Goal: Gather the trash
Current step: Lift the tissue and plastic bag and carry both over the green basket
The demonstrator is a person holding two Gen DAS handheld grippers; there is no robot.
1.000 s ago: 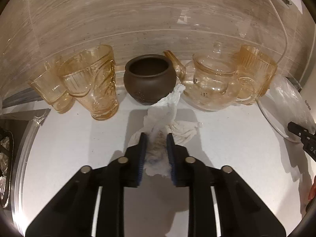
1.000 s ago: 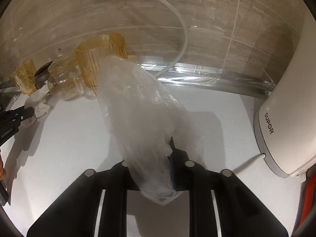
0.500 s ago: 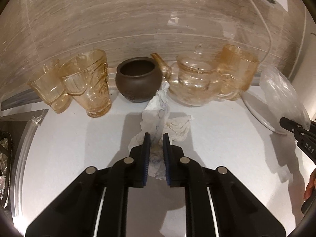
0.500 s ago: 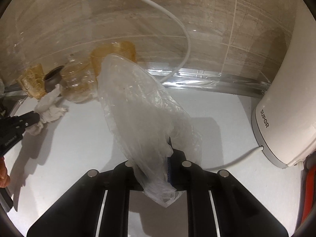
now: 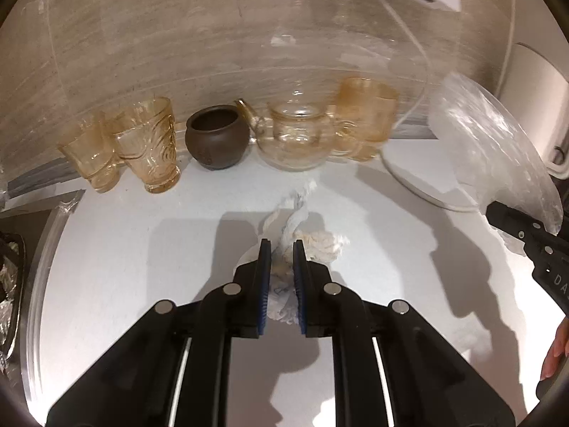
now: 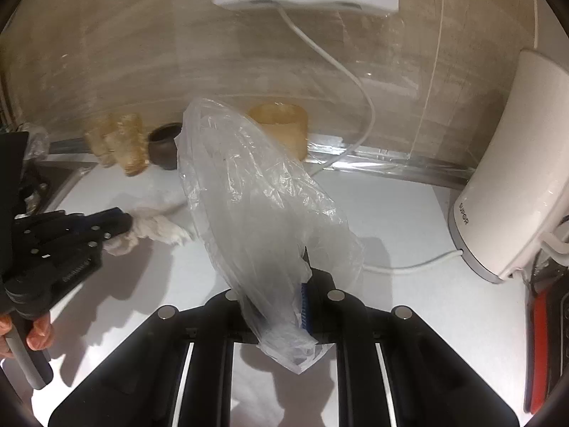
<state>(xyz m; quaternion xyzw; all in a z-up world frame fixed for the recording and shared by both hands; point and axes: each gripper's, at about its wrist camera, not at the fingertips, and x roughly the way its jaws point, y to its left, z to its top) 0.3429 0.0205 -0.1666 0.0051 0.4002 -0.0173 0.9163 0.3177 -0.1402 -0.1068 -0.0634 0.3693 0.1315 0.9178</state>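
My left gripper (image 5: 281, 249) is shut on a crumpled white paper tissue (image 5: 313, 240), which hangs from its pads above the white counter (image 5: 142, 249); the tissue also shows in the right wrist view (image 6: 156, 229), held by the left gripper (image 6: 124, 224). My right gripper (image 6: 284, 295) is shut on a clear plastic bag (image 6: 256, 192), whose mouth stands up and open in front of it. The bag also shows at the right of the left wrist view (image 5: 498, 153), a little right of the tissue.
Along the back wall stand amber glass cups (image 5: 145, 146), a dark brown pot (image 5: 215, 137), a glass teapot (image 5: 297, 138) and an amber mug (image 5: 366, 117). A white SUPOR appliance (image 6: 512, 178) with a white cord (image 6: 359, 106) stands at the right. A stove edge (image 5: 10, 277) lies left.
My left gripper has lifted the tissue off the counter, pulled back from the cups and swung it right toward the bag. The right gripper with the bag has turned left toward it.
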